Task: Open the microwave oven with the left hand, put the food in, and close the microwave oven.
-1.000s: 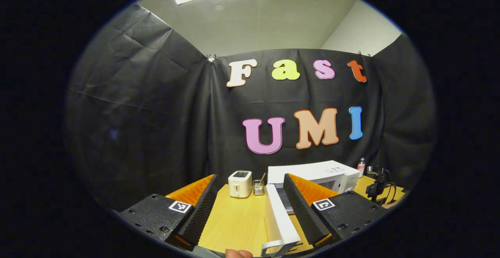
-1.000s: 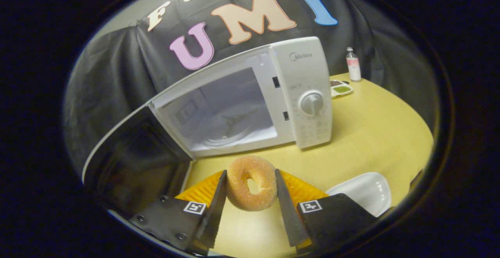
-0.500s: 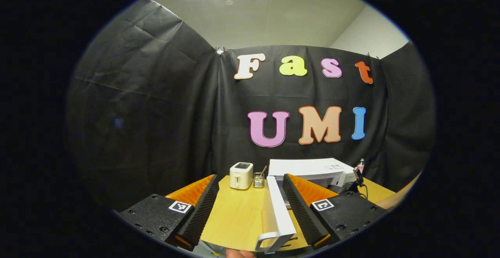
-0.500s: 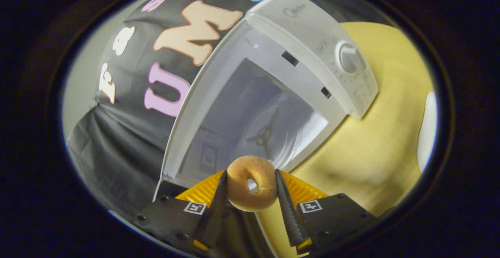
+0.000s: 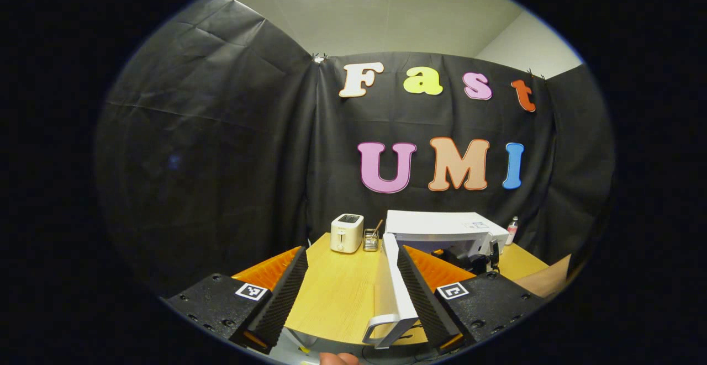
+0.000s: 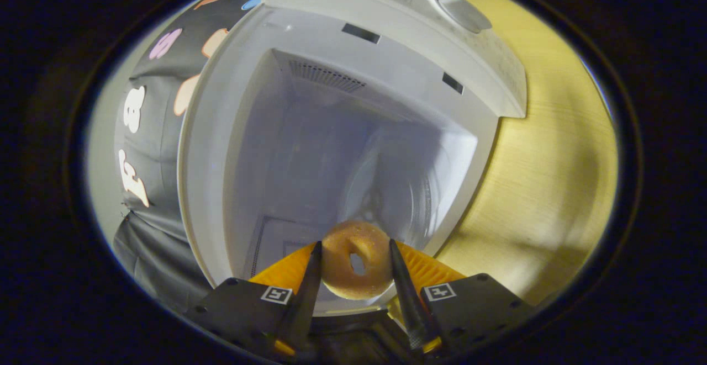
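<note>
Your right gripper (image 6: 353,260) pinches the doughnut (image 6: 353,259) between both fingers, right at the mouth of the open microwave (image 6: 353,122). Your left gripper (image 5: 347,290) stands spread wide, the swung-out door (image 5: 393,293) between its fingers; toaster (image 5: 347,233) beyond.

I see a golden-brown sugared ring doughnut (image 6: 353,259) against the pale grey-white cavity of the white boxy microwave oven (image 6: 353,133). Its white door (image 5: 393,293) stands at the near right, over a light yellow wood-grain table (image 5: 337,293). Far left on the table sits a cream toaster (image 5: 347,233) with a dark top. Far right is a small clear bottle (image 5: 512,229) with a red cap.
</note>
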A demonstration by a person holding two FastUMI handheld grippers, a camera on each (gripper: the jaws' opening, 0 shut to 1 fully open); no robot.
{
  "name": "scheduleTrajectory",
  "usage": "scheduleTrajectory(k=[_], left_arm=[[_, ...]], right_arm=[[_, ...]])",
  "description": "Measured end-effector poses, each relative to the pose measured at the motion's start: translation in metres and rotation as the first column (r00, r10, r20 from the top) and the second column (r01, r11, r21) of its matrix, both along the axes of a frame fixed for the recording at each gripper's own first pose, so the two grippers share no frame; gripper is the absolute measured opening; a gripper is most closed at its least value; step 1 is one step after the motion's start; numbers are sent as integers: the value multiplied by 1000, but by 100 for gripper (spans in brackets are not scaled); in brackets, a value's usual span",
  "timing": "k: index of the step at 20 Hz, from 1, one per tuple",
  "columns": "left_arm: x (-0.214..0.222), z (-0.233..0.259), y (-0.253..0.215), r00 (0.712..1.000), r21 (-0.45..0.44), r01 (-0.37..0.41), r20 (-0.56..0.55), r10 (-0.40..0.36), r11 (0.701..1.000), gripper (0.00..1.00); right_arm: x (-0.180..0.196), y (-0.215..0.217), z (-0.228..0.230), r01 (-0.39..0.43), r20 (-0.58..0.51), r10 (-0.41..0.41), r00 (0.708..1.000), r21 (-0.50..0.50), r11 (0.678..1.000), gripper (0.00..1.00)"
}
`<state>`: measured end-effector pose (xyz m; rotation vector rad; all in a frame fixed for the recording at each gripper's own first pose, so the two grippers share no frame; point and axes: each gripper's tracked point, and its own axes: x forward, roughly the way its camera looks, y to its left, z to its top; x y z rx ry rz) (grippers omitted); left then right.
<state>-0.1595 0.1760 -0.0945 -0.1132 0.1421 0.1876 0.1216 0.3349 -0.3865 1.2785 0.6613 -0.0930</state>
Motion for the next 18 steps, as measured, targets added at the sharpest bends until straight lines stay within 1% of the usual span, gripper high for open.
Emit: scheduleTrajectory(k=[2,3,7,8,10,11,12,13,14,15,16,17,18], left_arm=[[0,2,-1,1000,-15,-3,-2,3,1000,94],[1,4,-1,1000,-21,-8,2,8,1000,95],[-2,2,-3,1000,-28,-13,-1,12,1000,94],[-2,-1,0,1000,-23,-19,-7,19,1000,96],[-6,-3,11,999,-17,-45,-12,45,999,96],[-7,-4,17,998,-20,-61,-13,61,998,96],[-9,-4,22,997,-25,-76,-13,76,997,95],[-10,-4,26,996,-29,-87,-13,86,996,95],[-10,-4,29,995,-30,-96,-10,96,995,95],[-10,-3,31,995,-33,-102,-6,102,994,95],[-11,-3,31,995,-36,-104,-5,104,994,95],[-10,-3,30,995,-37,-103,-4,103,994,95],[-8,-2,27,995,-37,-97,-2,97,995,95]], right_arm=[[8,1,-3,25,23,-25,999,-23,999,71],[11,1,-5,38,33,-37,999,-35,999,71],[27,7,-12,74,55,-71,996,-39,997,71],[32,7,-12,78,61,-75,995,-48,996,71],[39,8,-13,81,66,-77,995,-63,995,71],[40,7,-14,85,65,-80,995,-70,994,65],[40,8,-12,85,66,-80,995,-72,994,71],[41,6,-11,86,69,-80,994,-86,993,65],[42,5,-13,82,65,-75,995,-109,991,66],[41,6,-11,75,61,-68,996,-124,989,76],[40,6,-10,67,58,-60,997,-129,989,77],[40,5,-11,66,52,-59,997,-138,988,67],[39,2,-10,66,48,-59,997,-151,986,67]])
